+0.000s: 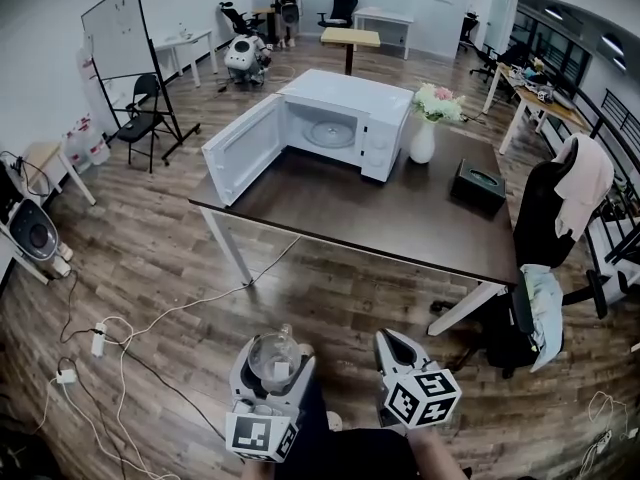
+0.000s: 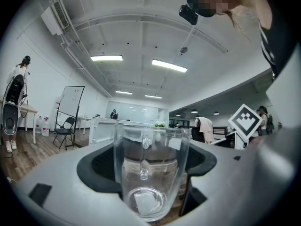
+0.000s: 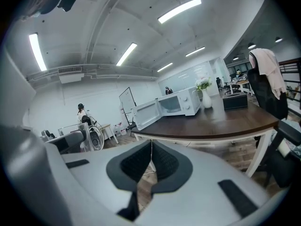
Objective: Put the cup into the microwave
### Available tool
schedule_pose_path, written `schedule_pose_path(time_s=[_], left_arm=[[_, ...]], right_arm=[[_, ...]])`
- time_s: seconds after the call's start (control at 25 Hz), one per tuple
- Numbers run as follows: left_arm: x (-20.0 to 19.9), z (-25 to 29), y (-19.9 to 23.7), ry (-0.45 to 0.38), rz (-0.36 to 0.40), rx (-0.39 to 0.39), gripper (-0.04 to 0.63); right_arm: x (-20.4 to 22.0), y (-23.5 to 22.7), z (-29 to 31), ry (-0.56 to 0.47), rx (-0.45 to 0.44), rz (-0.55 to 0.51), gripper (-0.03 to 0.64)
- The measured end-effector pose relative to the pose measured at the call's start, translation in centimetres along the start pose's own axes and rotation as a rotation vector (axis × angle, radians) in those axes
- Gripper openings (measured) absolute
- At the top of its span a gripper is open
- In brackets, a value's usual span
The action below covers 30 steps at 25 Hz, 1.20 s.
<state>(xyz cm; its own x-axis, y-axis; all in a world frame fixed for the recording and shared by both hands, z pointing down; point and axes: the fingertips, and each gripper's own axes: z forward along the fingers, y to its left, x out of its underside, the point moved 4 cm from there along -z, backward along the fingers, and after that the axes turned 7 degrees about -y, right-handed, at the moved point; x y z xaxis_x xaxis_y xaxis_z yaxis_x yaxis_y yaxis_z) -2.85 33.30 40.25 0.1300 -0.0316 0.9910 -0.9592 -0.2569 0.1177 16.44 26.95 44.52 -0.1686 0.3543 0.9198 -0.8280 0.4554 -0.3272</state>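
- Clear glass cup (image 2: 151, 173) with a side handle: it is empty and upright, and I have it clamped between the jaws of my left gripper (image 1: 272, 370). It is well short of the near edge of the dark wooden table (image 1: 400, 213).
- White box-shaped microwave (image 1: 345, 118): it stands on that table's far left part. Its door is swung wide open over the table's left end, and the round glass turntable shows inside.

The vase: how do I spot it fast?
Find the big dark table. A white microwave sits on it, door open, and the vase stands right beside its button side. It alone holds flowers; the nearby box is black.
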Motion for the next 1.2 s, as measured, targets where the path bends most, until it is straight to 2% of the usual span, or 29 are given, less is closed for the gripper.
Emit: schedule_pose_path(time_s=[0.52, 1.2], left_arm=[[-0.9, 7.4, 4.2, -0.006, 0.002, 0.024, 0.387], [-3.2, 18.5, 14.0, -0.024, -0.001, 0.024, 0.387]], right_arm=[[-3.3, -1.3, 7.5, -0.020, 0.006, -0.003, -0.006], [-8.4, -0.8, 21.5, -0.033, 0.011, -0.008, -0.006]])
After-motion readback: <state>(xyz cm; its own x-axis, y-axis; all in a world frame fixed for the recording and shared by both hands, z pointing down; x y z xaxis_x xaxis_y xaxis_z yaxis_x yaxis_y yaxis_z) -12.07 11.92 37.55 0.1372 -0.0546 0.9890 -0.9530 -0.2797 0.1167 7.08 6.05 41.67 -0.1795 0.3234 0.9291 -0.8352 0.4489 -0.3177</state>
